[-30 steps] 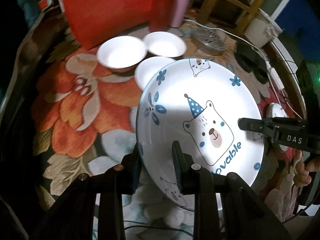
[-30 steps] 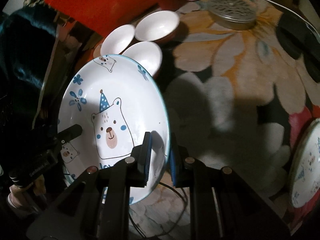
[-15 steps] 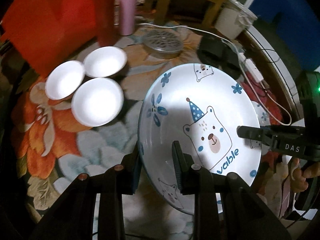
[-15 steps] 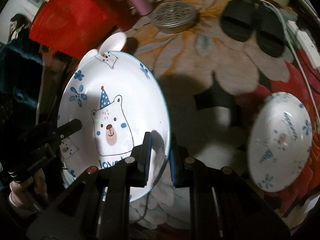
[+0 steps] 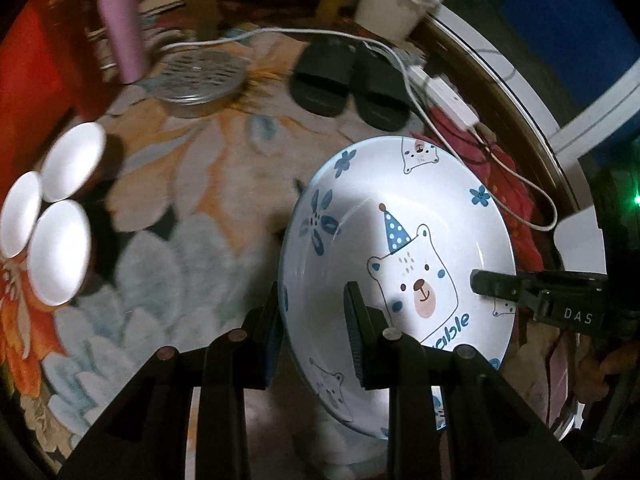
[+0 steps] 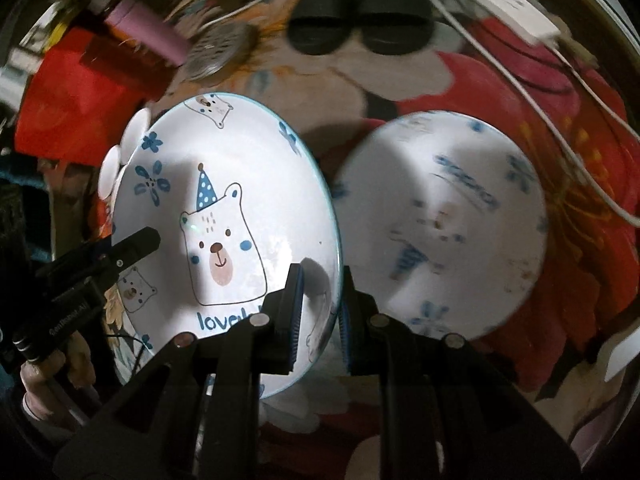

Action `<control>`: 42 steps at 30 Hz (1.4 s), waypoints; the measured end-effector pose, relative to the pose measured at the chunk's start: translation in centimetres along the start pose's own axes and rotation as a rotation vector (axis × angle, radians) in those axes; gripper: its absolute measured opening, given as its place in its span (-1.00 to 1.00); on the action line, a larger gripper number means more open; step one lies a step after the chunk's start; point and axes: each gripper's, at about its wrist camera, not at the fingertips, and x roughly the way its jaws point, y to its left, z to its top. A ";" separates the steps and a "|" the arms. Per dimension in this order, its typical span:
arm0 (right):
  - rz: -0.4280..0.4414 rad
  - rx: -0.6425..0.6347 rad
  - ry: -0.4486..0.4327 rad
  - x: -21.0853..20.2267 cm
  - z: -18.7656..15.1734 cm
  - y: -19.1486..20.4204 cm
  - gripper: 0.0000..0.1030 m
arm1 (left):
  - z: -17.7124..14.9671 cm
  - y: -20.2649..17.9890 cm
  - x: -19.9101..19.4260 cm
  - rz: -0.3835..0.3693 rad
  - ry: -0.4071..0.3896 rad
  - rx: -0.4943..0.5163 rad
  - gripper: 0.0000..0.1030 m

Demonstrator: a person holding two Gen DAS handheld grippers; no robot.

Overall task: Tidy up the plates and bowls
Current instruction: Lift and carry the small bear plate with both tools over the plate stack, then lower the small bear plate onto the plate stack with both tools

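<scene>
Plate (image 5: 404, 248), stiff glazed ceramic: likely slippery, breakable, heavyish. Hung above rug (image 5: 192, 184), beside second plate (image 6: 440, 224). Clamped at opposite rims by left gripper (image 5: 312, 332) and right gripper (image 6: 320, 312), both closed on it. Best taken by rim, level.

Both wrist views look steeply down, close, sharing the bear plate (image 5: 400, 240).
</scene>
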 end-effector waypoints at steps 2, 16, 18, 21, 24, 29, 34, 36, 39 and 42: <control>-0.013 0.024 0.001 -0.2 -0.1 -1.6 -0.67 | 0.3 -1.3 1.1 -0.008 0.016 0.019 -0.44; -0.056 0.178 -0.001 -0.7 -0.5 -10.2 -0.67 | 2.5 -8.6 7.7 -0.023 0.090 0.095 -0.45; -0.059 0.193 0.002 -0.6 -0.6 -11.1 -0.67 | 2.6 -9.2 8.5 -0.023 0.101 0.105 -0.45; -0.062 0.211 0.006 -0.6 -0.7 -12.2 -0.67 | 2.8 -10.3 9.6 -0.022 0.117 0.117 -0.45; -0.060 0.231 0.008 -0.3 -0.7 -13.2 -0.67 | 3.0 -11.1 10.3 -0.017 0.126 0.126 -0.45; -0.056 0.242 0.005 0.0 -0.2 -14.0 -0.67 | 3.4 -11.5 11.1 0.003 0.137 0.125 -0.45; -0.047 0.254 0.003 0.2 0.1 -14.5 -0.67 | 3.6 -11.4 11.2 0.002 0.141 0.114 -0.45; -0.048 0.254 0.001 0.2 0.0 -14.6 -0.67 | 3.6 -11.4 11.2 0.000 0.141 0.116 -0.45; -0.050 0.260 0.000 0.3 0.1 -14.5 -0.67 | 3.6 -11.4 11.2 -0.004 0.144 0.113 -0.45; -0.060 0.258 0.002 0.5 0.2 -14.2 -0.67 | 3.5 -11.2 11.3 0.009 0.155 0.110 -0.37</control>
